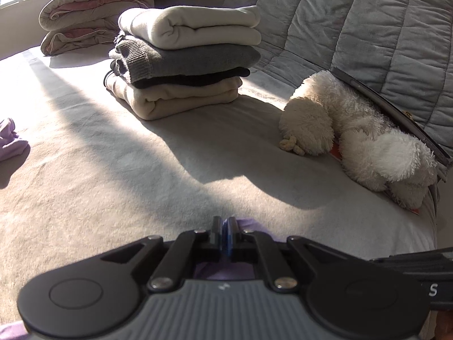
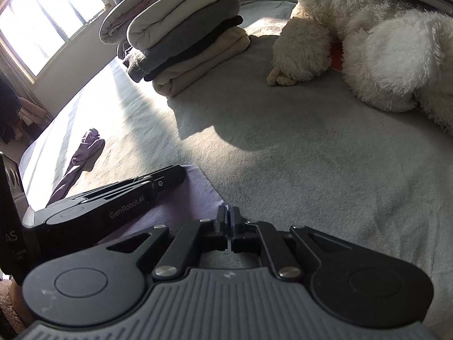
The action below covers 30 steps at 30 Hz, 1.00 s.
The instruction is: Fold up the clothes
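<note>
Left wrist view: left gripper (image 1: 225,222) and right gripper (image 2: 228,215), both narrowed onto the edge of a purple garment (image 2: 195,195) at the bed's (image 1: 127,155) near edge, mid-fold; next, seemingly, carry that edge across, then add to the folded stack (image 1: 184,62).

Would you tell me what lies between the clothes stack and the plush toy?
Nothing: bare bedsheet separates the stack from the toy, clearest in the left wrist view.
</note>
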### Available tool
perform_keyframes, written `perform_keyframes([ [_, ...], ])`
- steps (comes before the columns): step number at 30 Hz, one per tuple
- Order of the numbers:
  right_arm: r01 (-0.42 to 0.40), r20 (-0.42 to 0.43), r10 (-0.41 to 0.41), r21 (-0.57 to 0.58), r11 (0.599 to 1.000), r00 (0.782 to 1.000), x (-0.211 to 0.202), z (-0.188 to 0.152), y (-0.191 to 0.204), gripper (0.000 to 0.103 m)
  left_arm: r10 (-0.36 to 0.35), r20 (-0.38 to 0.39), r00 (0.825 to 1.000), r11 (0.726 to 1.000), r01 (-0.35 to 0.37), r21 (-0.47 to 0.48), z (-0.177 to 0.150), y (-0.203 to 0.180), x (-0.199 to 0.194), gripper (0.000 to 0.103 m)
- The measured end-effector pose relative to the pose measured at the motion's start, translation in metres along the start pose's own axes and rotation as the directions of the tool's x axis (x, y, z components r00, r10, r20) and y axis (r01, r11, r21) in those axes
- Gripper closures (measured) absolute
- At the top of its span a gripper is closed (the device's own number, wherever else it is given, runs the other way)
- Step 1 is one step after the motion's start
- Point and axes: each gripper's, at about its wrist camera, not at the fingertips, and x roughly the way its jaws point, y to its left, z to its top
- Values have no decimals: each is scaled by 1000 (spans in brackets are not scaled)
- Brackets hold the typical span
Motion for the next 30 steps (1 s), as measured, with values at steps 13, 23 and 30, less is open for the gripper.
perform_keyframes([
  [13,-114,20,118,-123,986,993,-15,2,40,61,122,153,981,978,-92,-188,-25,45,-127,50],
  [23,-199,-40,195,-233,952,980,-10,-20,111,61,404,128,906,887,-354,-296,-73,105,-216,43],
  [30,-218,-80,203,-318,923,976,4,-42,163,60,548,67,834,794,-493,-355,-109,149,-261,38],
])
